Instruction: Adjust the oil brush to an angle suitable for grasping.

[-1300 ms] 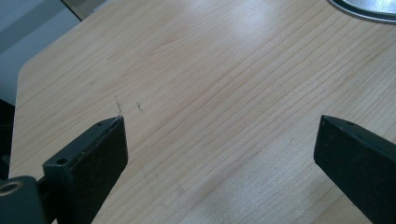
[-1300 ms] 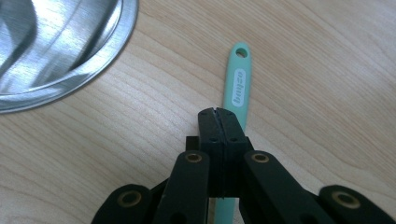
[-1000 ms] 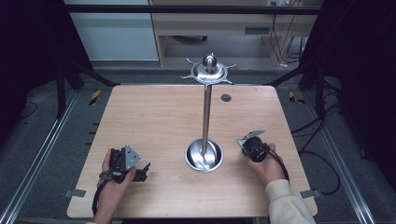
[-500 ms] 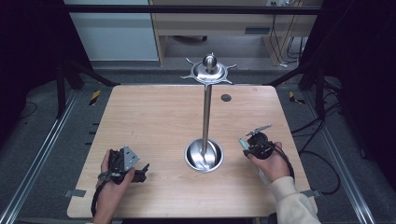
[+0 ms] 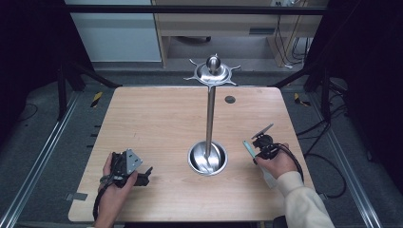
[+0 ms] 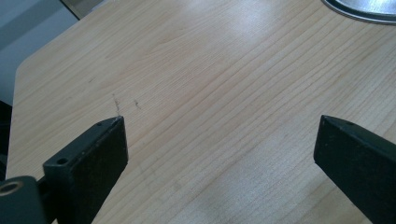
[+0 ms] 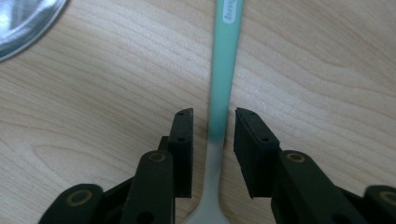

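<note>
Right gripper (image 7: 212, 135) jaws nearly closed around slim teal-and-white plastic handle (image 7: 223, 70), frame centre, seemingly gripping, lined up lengthwise; left gripper (image 6: 219, 140) wide open, empty, low over pale wooden table (image 5: 157, 118); steel stand base (image 5: 207, 158) mid-frame.
</note>
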